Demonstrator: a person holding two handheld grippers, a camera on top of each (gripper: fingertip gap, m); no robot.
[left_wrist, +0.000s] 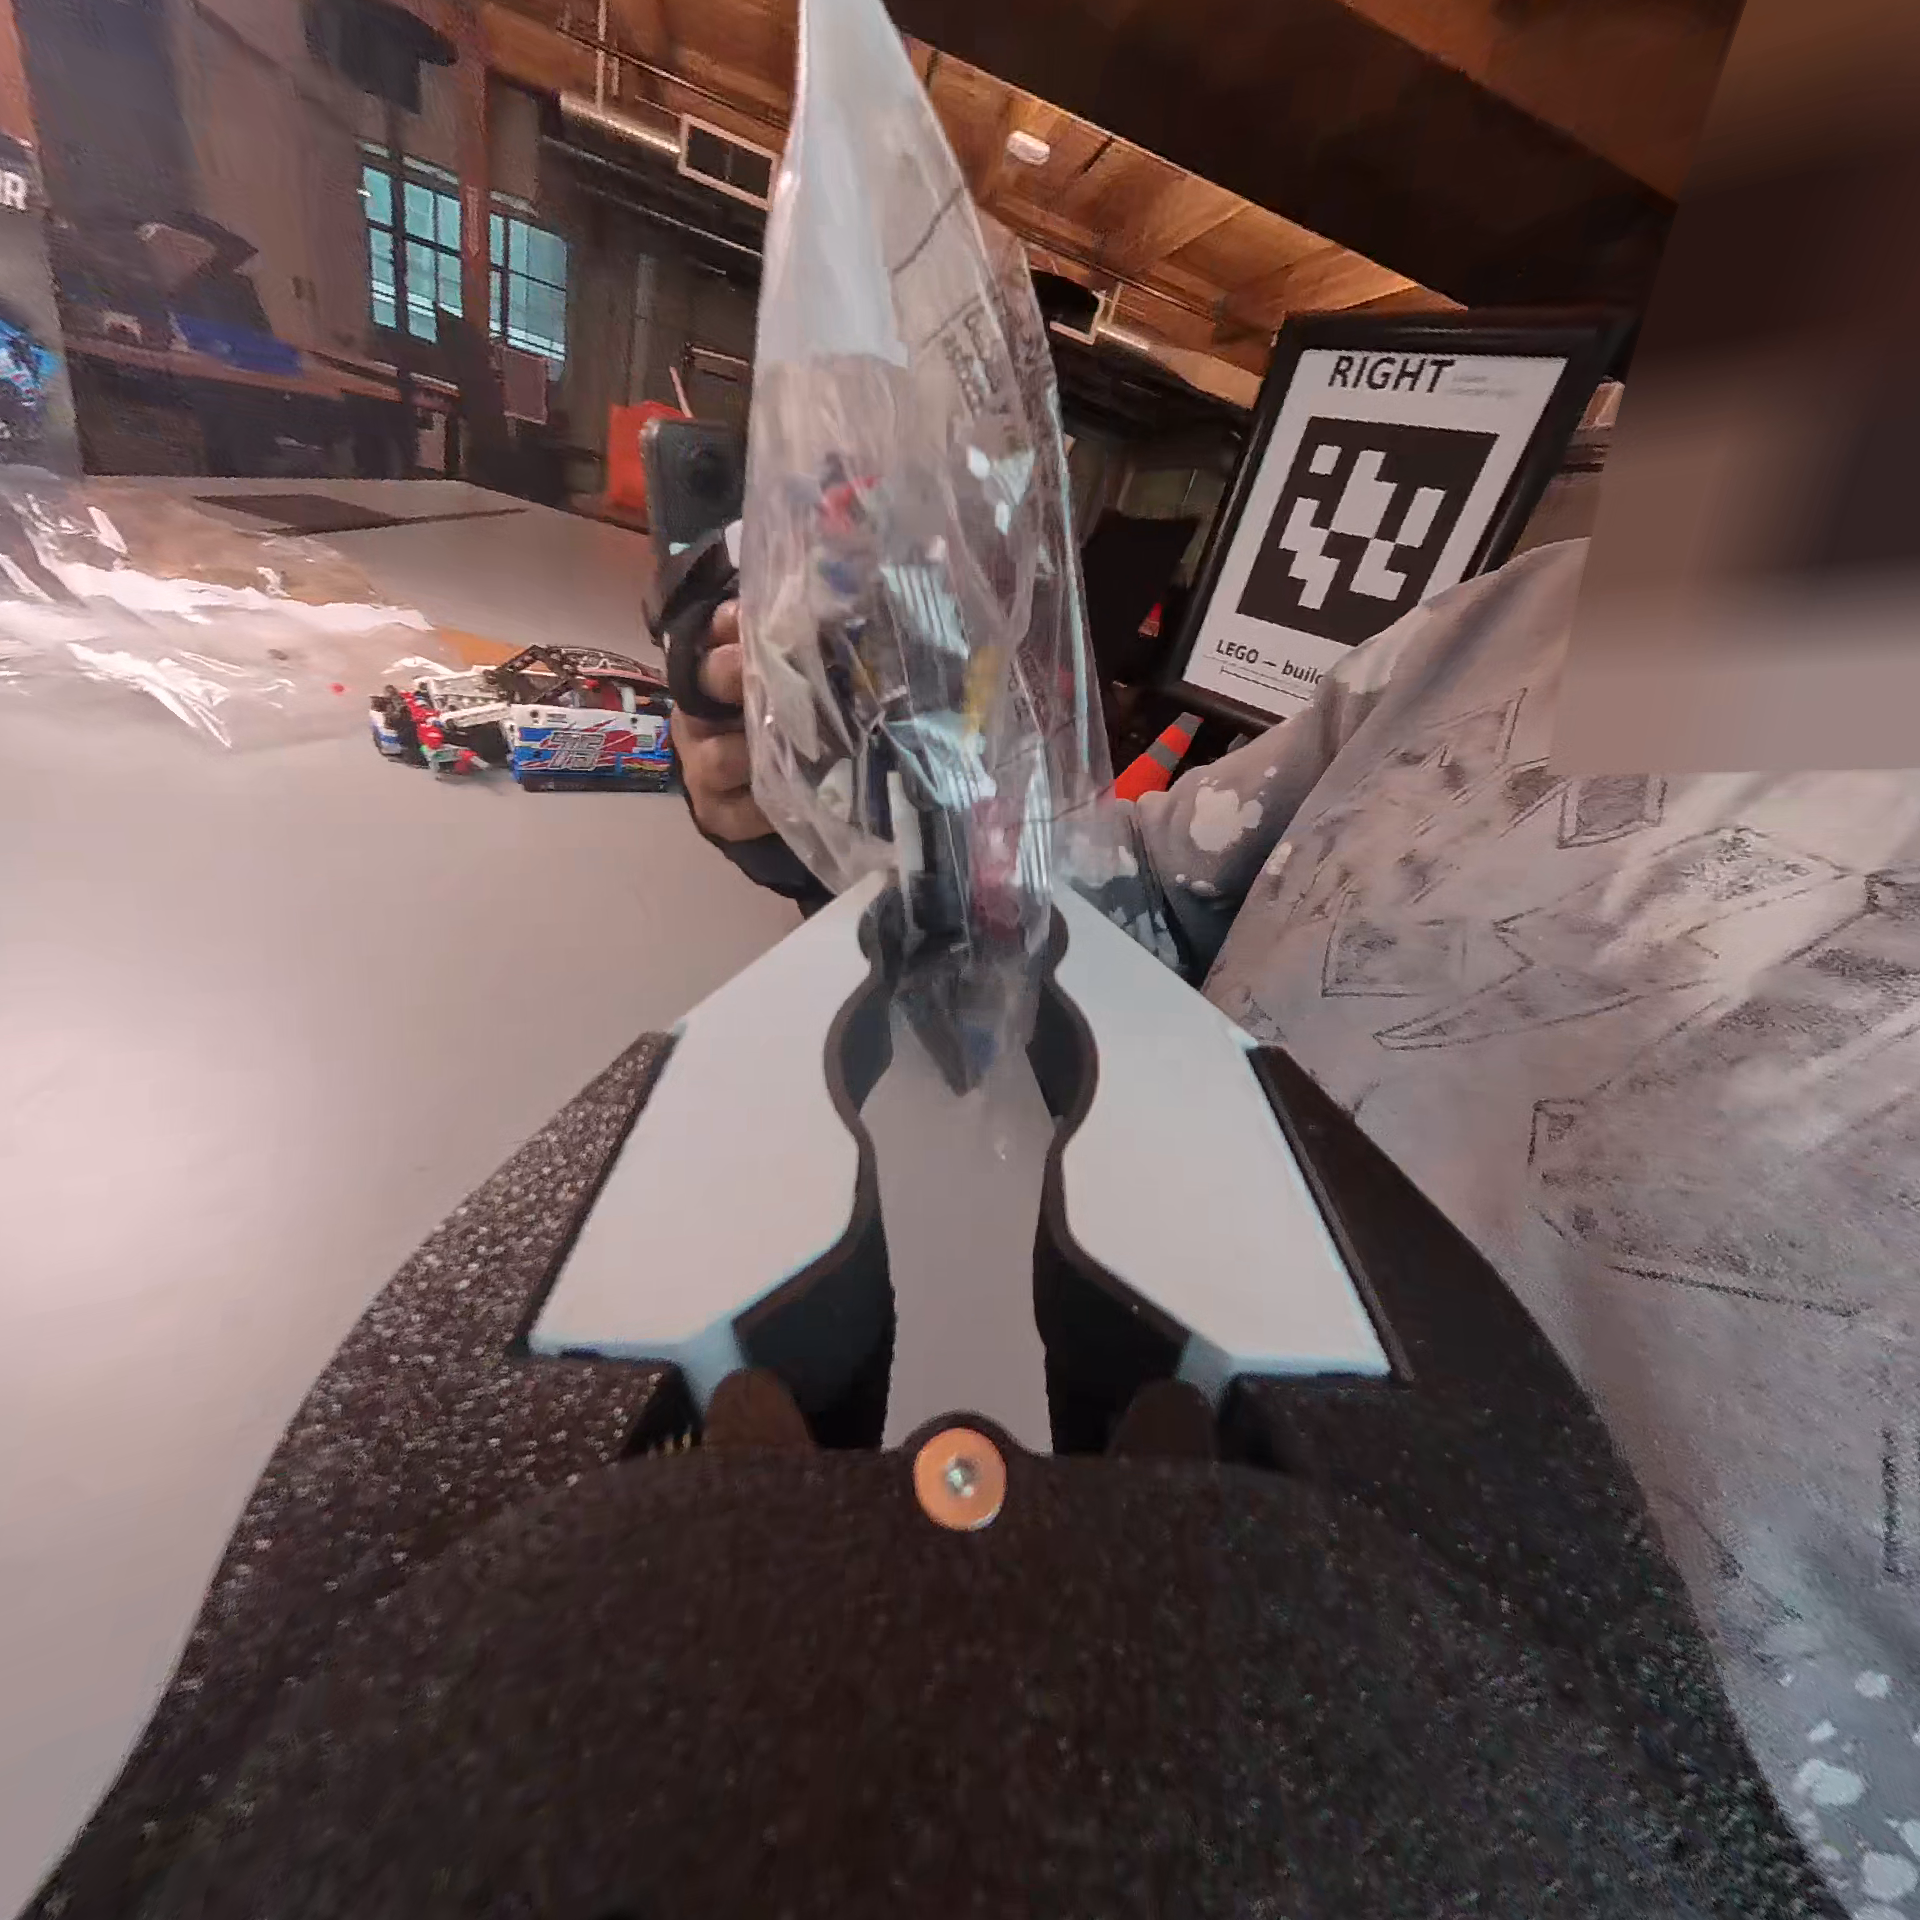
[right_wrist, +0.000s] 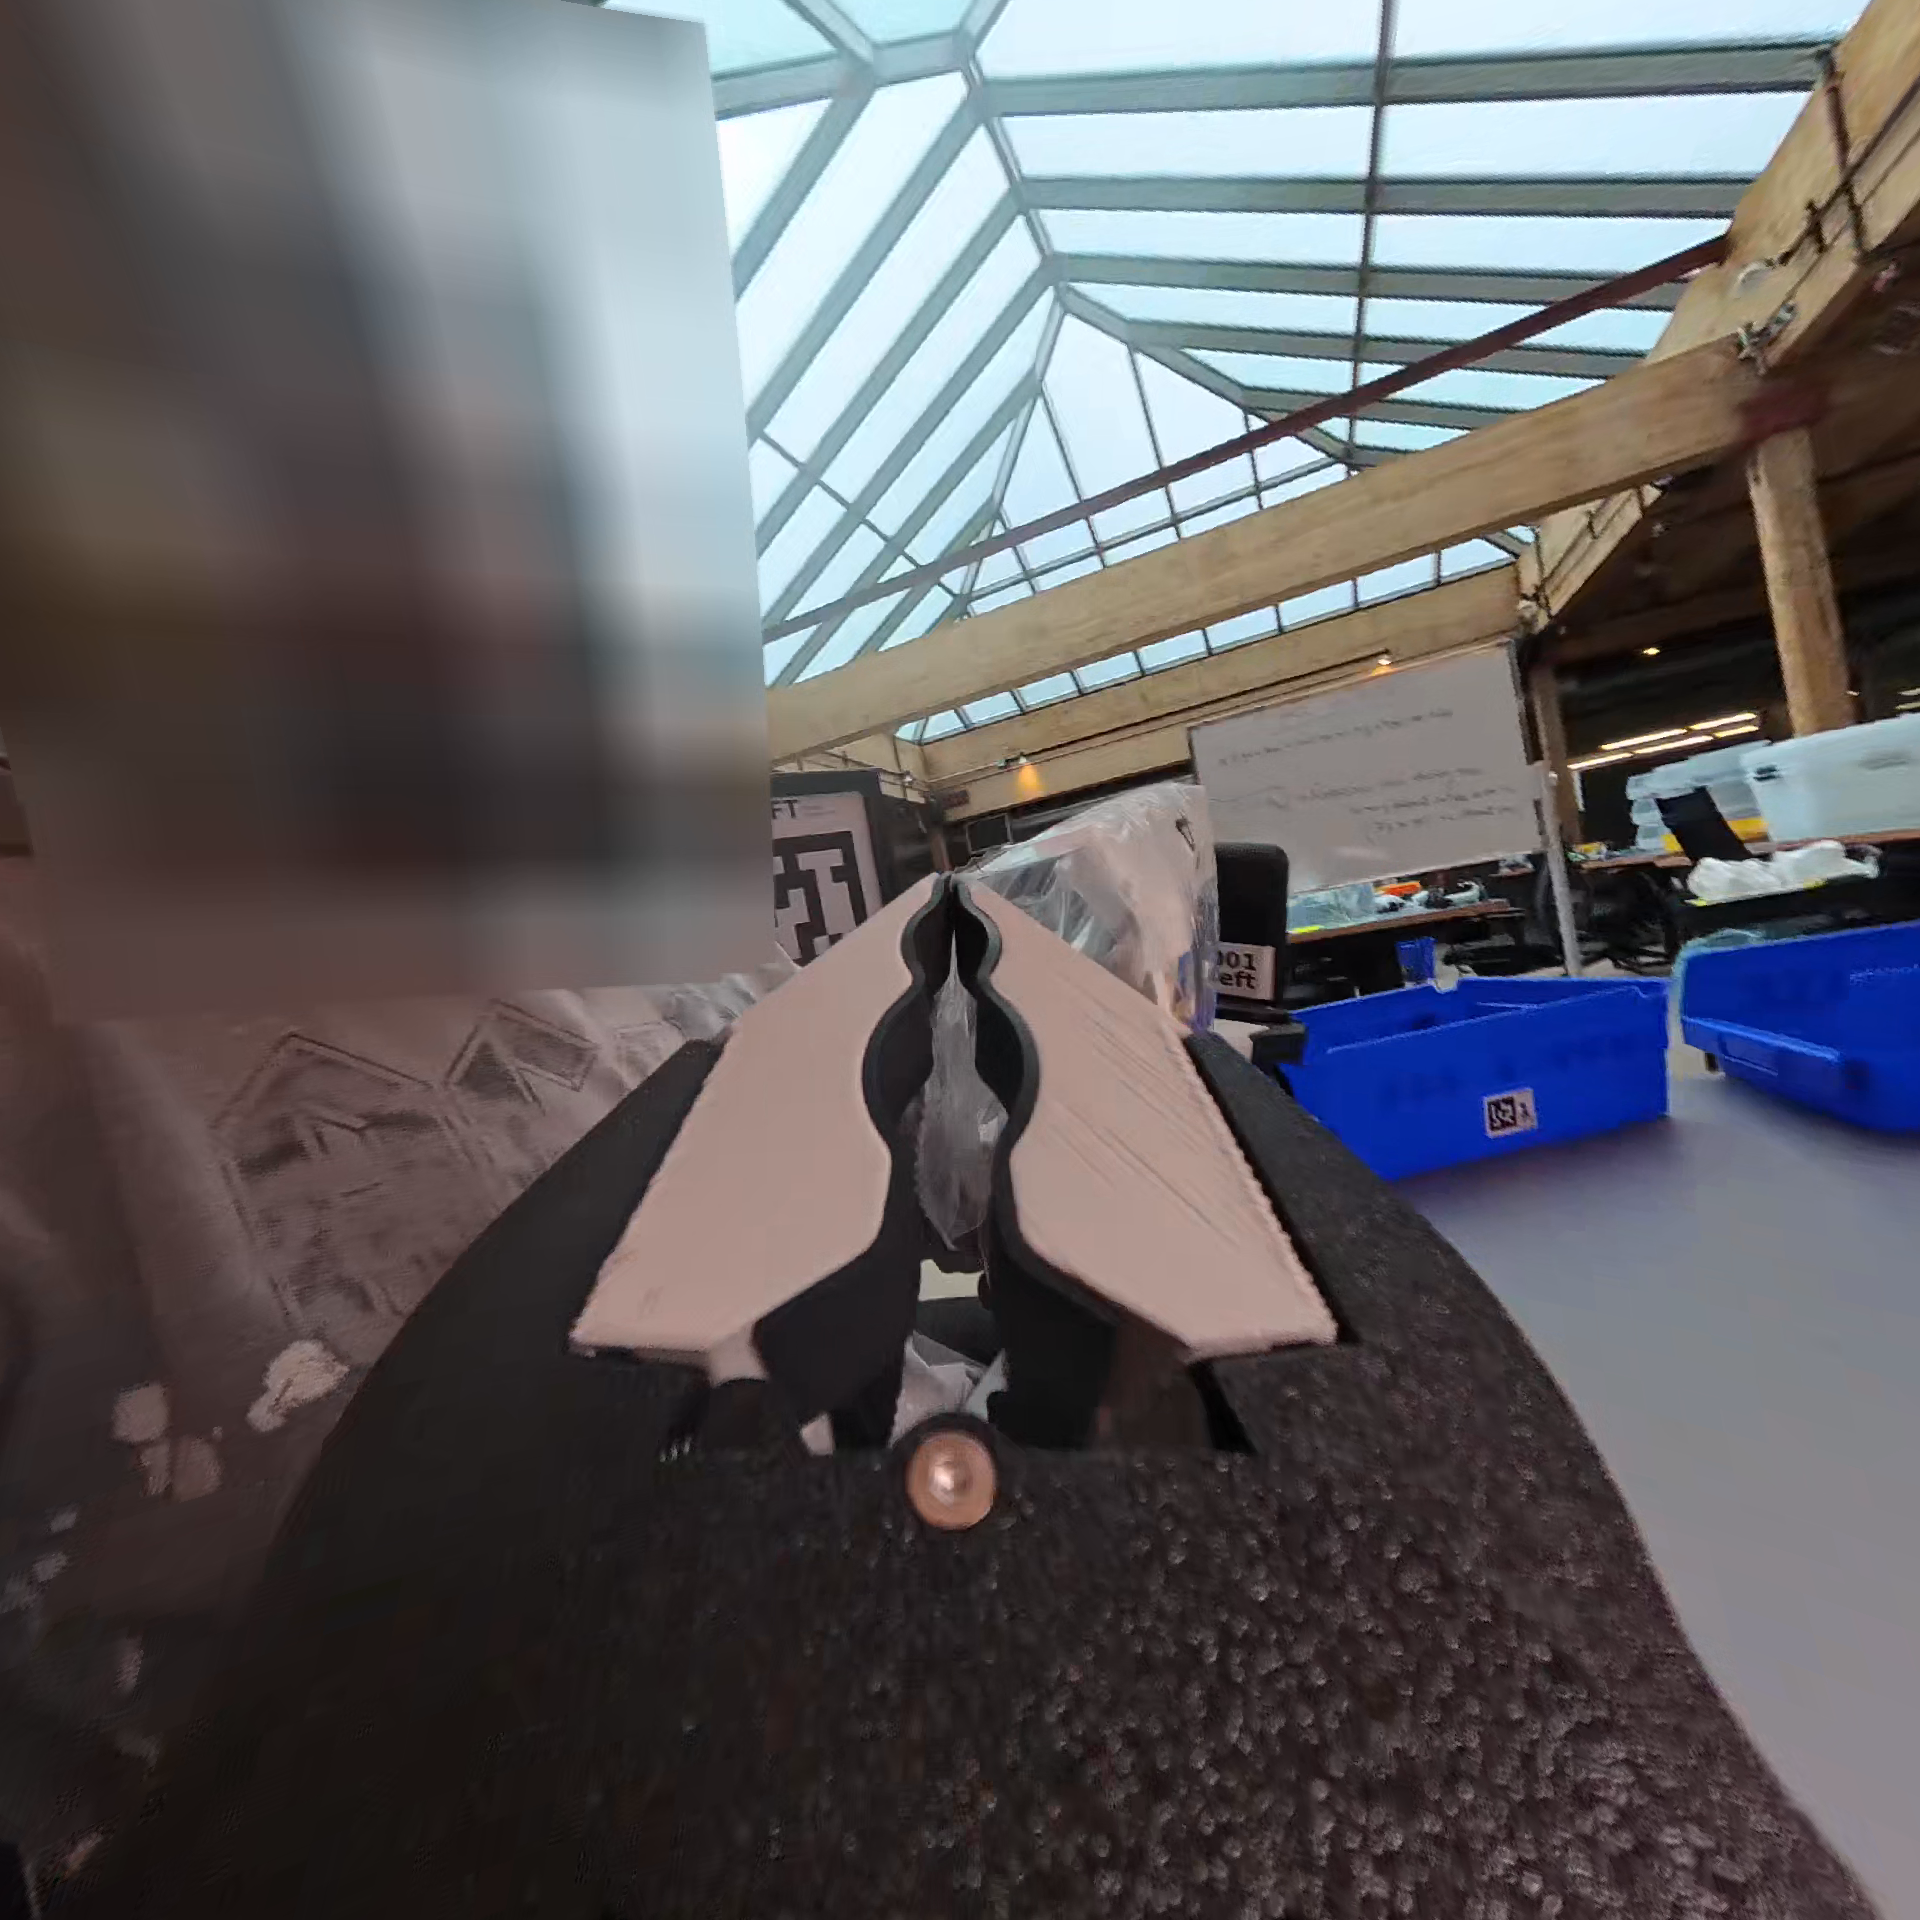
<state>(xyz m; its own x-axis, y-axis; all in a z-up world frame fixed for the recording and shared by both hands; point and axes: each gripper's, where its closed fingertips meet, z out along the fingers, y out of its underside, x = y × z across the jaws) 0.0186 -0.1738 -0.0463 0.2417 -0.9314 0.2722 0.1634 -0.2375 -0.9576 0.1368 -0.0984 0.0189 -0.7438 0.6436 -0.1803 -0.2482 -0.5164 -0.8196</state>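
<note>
My left gripper (left_wrist: 966, 914) is shut on the lower corner of a clear plastic bag (left_wrist: 914, 540) that holds several small toy brick parts in black, red, blue, white and yellow. The bag stands up from the fingers above the grey table (left_wrist: 312, 1039). My right gripper (right_wrist: 948, 894) is shut on a bunched edge of the same clear bag (right_wrist: 1122, 894); crumpled plastic shows between its fingers (right_wrist: 810, 1122). In the left wrist view a hand holds the right gripper (left_wrist: 691, 582) just behind the bag, on its left.
A partly built toy race car (left_wrist: 530, 717) and loose clear plastic (left_wrist: 156, 613) lie on the table at left. A framed marker sign (left_wrist: 1371, 509) and an orange cone (left_wrist: 1164, 753) stand behind. Two blue bins (right_wrist: 1475, 1070) (right_wrist: 1808, 1018) sit at right. A patterned grey sleeve (left_wrist: 1558, 987) is close. My hands' fingertips stand some 15 cm from each other.
</note>
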